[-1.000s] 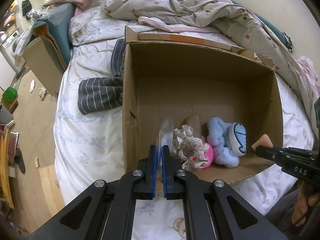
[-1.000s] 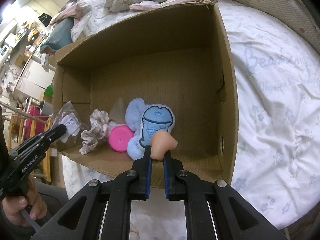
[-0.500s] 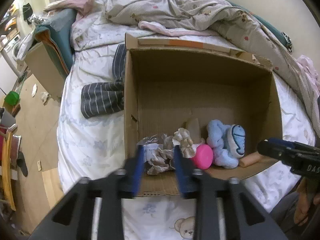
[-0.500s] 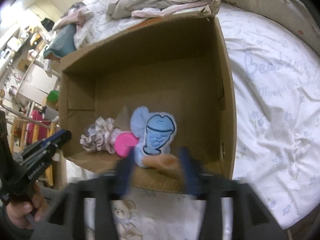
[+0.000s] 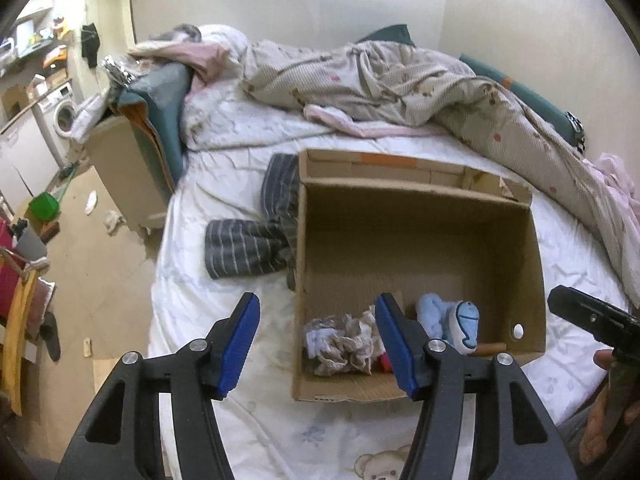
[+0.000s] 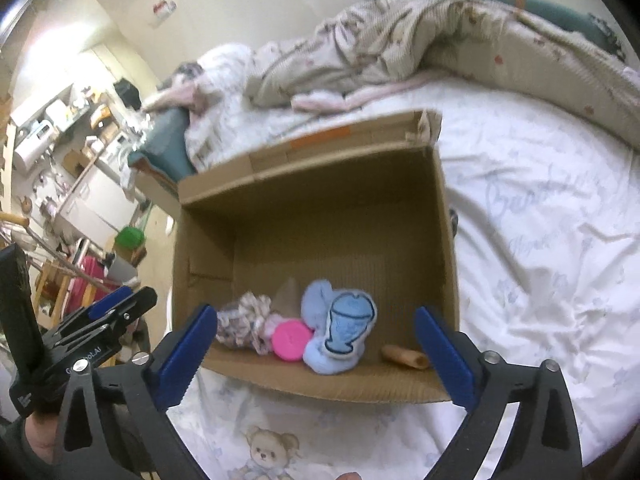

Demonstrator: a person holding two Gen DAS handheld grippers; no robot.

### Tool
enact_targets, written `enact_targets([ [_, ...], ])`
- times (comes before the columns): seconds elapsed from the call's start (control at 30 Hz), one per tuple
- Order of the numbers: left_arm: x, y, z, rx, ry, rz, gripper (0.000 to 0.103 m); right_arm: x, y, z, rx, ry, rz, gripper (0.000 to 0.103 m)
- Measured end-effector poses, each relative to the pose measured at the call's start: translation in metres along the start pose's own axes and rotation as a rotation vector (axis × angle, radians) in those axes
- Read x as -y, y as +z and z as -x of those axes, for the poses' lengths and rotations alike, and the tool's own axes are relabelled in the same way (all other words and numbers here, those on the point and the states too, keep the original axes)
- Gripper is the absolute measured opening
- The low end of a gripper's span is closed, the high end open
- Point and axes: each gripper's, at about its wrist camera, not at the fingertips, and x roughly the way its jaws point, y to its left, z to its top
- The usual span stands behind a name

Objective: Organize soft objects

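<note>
Both grippers empty over the box; most soft things looked packed.

The left gripper (image 5: pixel 318 340) and the right gripper (image 6: pixel 316 354) each stood wide apart and held nothing, low in their frames above the near edge of the cardboard box (image 6: pixel 444 248) on the bed (image 6: pixel 540 220). Along the box's near wall, at the lower centre of the right wrist view, lay a crumpled floral cloth (image 6: pixel 244 324), a pink round thing (image 6: pixel 291 339), a blue plush toy (image 6: pixel 338 332) and, alone toward the right corner, a tan roll (image 6: pixel 404 356). These seemed done. Left over, as a judgement, might have been the striped garment (image 5: pixel 248 246) lying on the sheet against the box's left wall, at mid-left of the left wrist view, and perhaps the rumpled quilt (image 5: pixel 380 84) across the upper frame; whether those belonged to the task could not be told.
</note>
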Motion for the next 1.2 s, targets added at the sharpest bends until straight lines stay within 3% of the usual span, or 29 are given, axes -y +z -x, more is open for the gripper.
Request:
enact_targets([
  [0.27, -0.005, -0.002, 0.030, 0.073, 0.032, -0.007, 0.060, 0.002, 0.000, 0.028, 0.101, -0.064, -0.005, 0.103],
  [0.5, -0.009, -0.016, 0.064, 0.147, 0.013, 0.003, 0.092, -0.007, -0.016, 0.059, 0.219, -0.122, 0.038, 0.103],
  [0.63, -0.011, -0.029, 0.074, 0.145, -0.008, 0.031, 0.100, -0.015, -0.029, 0.062, 0.207, -0.124, 0.055, 0.103],
  [0.93, 0.000, -0.060, 0.075, 0.091, 0.029, 0.039, 0.101, -0.044, -0.056, 0.056, 0.171, -0.175, 0.170, 0.103],
  [1.2, 0.006, -0.062, 0.064, 0.068, 0.028, 0.043, 0.101, -0.042, -0.064, 0.036, 0.103, -0.194, 0.179, 0.103],
])
